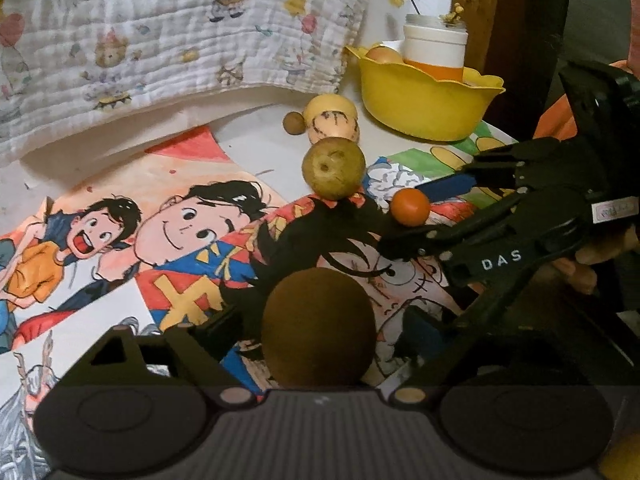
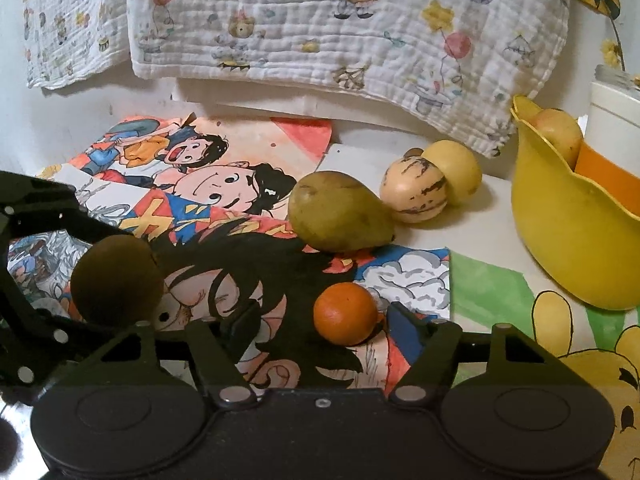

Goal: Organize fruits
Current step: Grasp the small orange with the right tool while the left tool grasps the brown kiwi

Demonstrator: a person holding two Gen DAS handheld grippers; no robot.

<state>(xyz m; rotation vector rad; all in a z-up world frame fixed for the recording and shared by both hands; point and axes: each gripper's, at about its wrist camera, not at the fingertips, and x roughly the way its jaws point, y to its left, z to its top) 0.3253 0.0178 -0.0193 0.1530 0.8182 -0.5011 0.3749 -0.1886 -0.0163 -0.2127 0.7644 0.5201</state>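
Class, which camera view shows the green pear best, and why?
The right wrist view: the green pear lies side-on, showing its full tapered shape. The left wrist view shows the pear end-on, so it looks like a round ball.

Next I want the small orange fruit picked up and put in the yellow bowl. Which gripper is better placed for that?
Right. The orange fruit sits between the right gripper fingers, and the yellow bowl is on that side. The left gripper is around the brown fruit.
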